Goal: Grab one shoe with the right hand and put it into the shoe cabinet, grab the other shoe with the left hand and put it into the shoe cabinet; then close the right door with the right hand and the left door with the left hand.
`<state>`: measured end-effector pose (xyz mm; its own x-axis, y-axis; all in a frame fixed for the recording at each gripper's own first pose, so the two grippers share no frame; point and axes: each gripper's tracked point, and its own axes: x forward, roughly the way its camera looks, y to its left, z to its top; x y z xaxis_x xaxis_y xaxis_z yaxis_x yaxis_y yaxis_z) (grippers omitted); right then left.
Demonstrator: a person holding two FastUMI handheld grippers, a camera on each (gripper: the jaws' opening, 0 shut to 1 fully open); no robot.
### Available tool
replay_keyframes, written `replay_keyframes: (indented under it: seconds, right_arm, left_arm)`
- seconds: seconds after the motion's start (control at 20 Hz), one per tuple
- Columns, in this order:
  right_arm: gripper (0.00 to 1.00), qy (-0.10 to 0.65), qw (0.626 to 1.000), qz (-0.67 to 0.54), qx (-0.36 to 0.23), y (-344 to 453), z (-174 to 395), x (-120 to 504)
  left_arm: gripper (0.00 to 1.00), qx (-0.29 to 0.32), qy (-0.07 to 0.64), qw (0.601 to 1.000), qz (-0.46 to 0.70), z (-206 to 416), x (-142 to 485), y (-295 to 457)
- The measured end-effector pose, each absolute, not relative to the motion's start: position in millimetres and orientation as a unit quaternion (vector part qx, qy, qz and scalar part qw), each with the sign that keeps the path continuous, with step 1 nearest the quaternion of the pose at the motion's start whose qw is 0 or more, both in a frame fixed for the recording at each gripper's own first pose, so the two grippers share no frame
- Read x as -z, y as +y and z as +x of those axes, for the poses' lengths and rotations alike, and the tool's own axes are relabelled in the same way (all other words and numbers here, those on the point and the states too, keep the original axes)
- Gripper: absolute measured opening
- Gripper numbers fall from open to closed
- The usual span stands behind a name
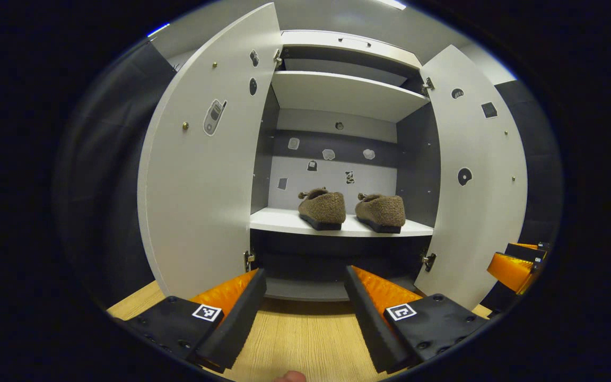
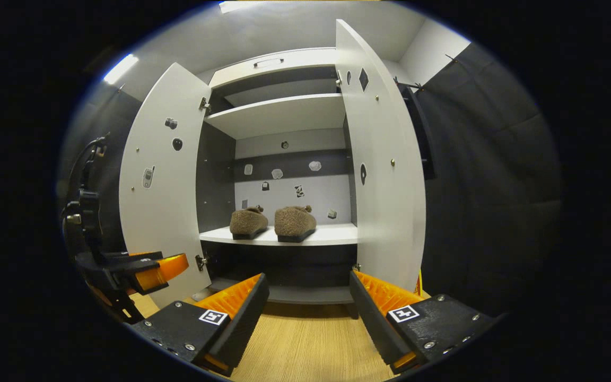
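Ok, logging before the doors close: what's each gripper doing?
Left gripper: open, holding nothing.
Right gripper: open, holding nothing.

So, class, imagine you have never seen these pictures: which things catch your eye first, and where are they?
A pair of fuzzy brown shoes stands side by side on the white middle shelf of the tall white shoe cabinet. Its left door and right door both hang wide open. Nearer the camera, the left gripper and right gripper are open over the pale wooden floor.
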<state>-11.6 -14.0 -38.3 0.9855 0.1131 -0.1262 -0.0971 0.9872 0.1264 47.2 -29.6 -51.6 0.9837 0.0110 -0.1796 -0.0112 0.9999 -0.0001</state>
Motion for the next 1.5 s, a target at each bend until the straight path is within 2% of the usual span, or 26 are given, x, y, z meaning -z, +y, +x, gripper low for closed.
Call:
replay_keyframes:
  seconds: [0.05,0.15,0.2,0.25,0.35,0.4,0.65,0.75,0.8,0.85,1.05,1.1,1.15,1.5]
  right_arm:
    - [0.91,0.060,0.995,0.057,-0.050,-21,-14,28]
    - [0.94,0.043,0.997,0.049,-0.042,-44,-15,0]
    - [0.94,0.035,0.998,0.043,-0.035,-61,-15,-15]
    - [0.94,0.029,0.999,0.037,-0.028,-78,-14,-29]
    - [0.94,0.015,0.999,0.029,-0.018,-113,-11,-59]
    - [0.94,0.007,1.000,0.024,-0.006,-132,-8,-75]
    - [0.94,-0.033,0.997,-0.004,0.076,-213,14,-129]
    - [0.97,-0.032,0.996,-0.002,0.087,-228,28,-133]
    - [0.94,-0.031,0.995,-0.001,0.091,-235,35,-133]
    - [0.94,-0.028,0.995,0.000,0.091,-239,45,-132]
    - [0.94,-0.009,0.997,0.009,0.080,-237,69,-119]
    - [0.94,-0.007,0.997,0.005,0.082,-238,71,-118]
    - [0.93,-0.005,0.996,0.003,0.085,-237,70,-116]
    - [0.88,-0.001,0.998,0.014,0.067,-211,66,-107]
  left_arm:
    - [0.97,-0.003,0.080,0.997,0.000,46,47,-32]
    - [0.97,-0.003,0.064,0.998,0.010,43,40,-34]
    - [0.94,0.000,0.059,0.998,0.013,42,39,-36]
    - [0.97,0.003,0.057,0.998,0.016,40,38,-40]
    - [0.96,0.014,0.053,0.998,0.018,36,35,-47]
    - [0.99,0.019,0.050,0.998,0.018,34,35,-50]
    - [0.97,0.033,0.041,0.998,0.020,30,30,-60]
    - [0.97,0.036,0.044,0.998,0.012,27,32,-62]
    - [0.97,0.035,0.048,0.998,0.012,26,35,-62]
    - [0.99,0.032,0.050,0.998,0.013,26,37,-60]
    - [0.97,0.028,0.059,0.998,0.011,23,44,-59]
    - [0.99,0.027,0.063,0.998,0.010,25,46,-58]
    - [0.97,0.026,0.065,0.998,0.008,24,47,-58]
    - [0.96,0.020,0.062,0.998,0.002,20,45,-51]
